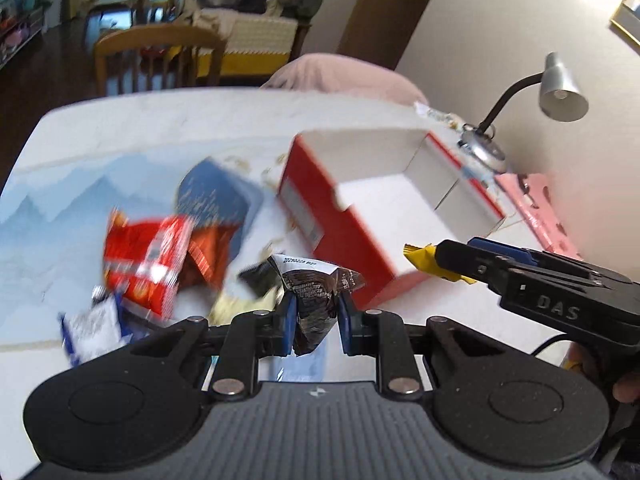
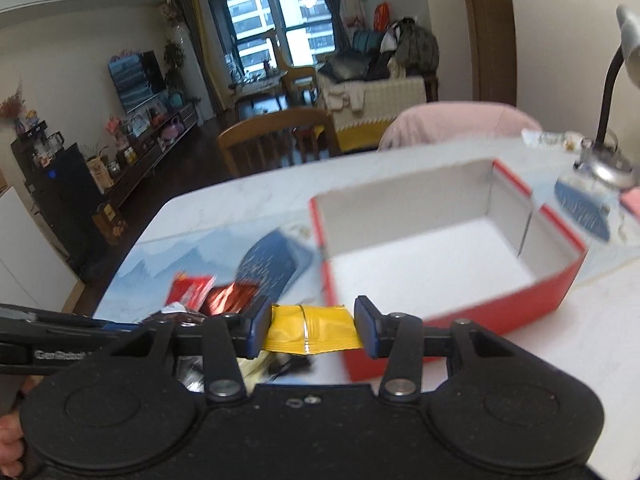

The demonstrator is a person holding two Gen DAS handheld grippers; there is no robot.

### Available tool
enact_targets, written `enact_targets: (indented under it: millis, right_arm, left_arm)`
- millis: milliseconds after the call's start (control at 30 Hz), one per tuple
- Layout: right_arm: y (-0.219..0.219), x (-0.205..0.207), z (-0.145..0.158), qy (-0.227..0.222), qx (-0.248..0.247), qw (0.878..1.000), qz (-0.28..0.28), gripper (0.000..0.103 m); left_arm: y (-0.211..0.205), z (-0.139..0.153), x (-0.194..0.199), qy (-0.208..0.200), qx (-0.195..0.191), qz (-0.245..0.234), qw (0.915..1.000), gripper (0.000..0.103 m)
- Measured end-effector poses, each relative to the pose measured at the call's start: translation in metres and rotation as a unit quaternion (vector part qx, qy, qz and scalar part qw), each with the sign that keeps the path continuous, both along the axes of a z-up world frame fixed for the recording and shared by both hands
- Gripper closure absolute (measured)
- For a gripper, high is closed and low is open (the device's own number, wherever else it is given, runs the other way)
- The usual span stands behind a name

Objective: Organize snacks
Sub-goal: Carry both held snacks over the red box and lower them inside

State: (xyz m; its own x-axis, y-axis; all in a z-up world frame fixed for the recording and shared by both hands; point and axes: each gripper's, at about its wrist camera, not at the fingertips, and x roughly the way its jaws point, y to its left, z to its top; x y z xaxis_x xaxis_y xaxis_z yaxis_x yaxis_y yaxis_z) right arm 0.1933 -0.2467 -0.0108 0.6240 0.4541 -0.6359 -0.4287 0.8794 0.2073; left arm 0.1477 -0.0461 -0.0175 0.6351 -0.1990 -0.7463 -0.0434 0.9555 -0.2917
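Left gripper [image 1: 315, 314]: jaws clamped on a crumpled dark brown foil snack packet [image 1: 316, 296], held above the white marble-pattern worktop [image 1: 160, 128]. Right gripper [image 2: 308, 330]: jaws clamped on a yellow foil snack packet [image 2: 316, 330], held at the near left corner of the open red cardboard box with white interior [image 2: 440, 264]. Red snack packets [image 1: 144, 264] lie loose on the worktop at nine o'clock of the box. A grey gooseneck lamp [image 1: 560, 88] stands at two o'clock.
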Motion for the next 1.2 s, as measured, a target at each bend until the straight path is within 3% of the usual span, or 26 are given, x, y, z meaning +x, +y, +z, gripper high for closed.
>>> enact_targets:
  millis: [133,433,900,1033,1200]
  right_arm:
    - [-0.017,0.032,0.0,-0.008,-0.011,1.0,-0.011,0.058]
    - [-0.055,0.108,-0.023,-0.002,-0.048,0.999,-0.021,0.058]
    - [-0.054,0.169,-0.079,0.048,-0.122,0.99,0.058,0.058]
    - [-0.047,0.169,-0.087,0.055,-0.137,0.986,0.078,0.058]
    - [-0.047,0.176,-0.098,0.084,-0.153,0.98,0.093,0.058]
  left_arm:
    - [-0.024,0.012,0.033,-0.012,0.013,-0.018,0.9997,0.082]
    - [-0.081,0.008,0.126,0.029,0.022,-0.025,0.999,0.082]
    - [-0.115,-0.058,0.228,0.125,0.057,-0.01,0.9905,0.082]
    - [-0.12,-0.078,0.241,0.155,0.075,-0.016,0.9849,0.082]
    - [-0.121,-0.093,0.248,0.183,0.071,-0.022,0.9803,0.082]
